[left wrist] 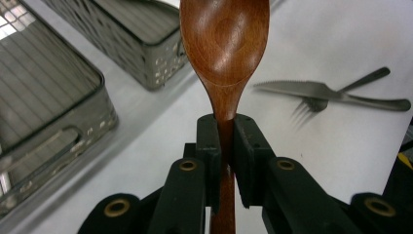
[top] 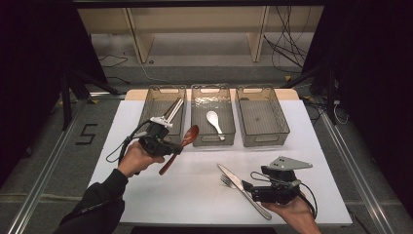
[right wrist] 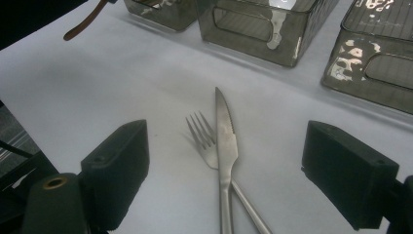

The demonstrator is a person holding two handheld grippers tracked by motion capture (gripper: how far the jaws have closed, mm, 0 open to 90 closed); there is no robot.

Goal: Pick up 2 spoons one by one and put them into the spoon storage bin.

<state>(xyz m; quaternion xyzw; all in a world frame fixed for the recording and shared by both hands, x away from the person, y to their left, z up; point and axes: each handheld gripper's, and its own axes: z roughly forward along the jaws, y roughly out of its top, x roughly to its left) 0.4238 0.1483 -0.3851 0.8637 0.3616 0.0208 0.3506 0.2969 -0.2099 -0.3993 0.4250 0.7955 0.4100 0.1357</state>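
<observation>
Spoon [left wrist: 224, 44] clamped in left hand-held gripper [top: 168, 146] | I'd keep it level toward middle bin [top: 213, 139] | right hand-held gripper [top: 251, 187] apart over knife [right wrist: 226, 141].

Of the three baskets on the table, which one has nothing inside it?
The right basket has nothing inside. The middle basket holds a white spoon, and the left basket holds metal chopsticks.
</observation>
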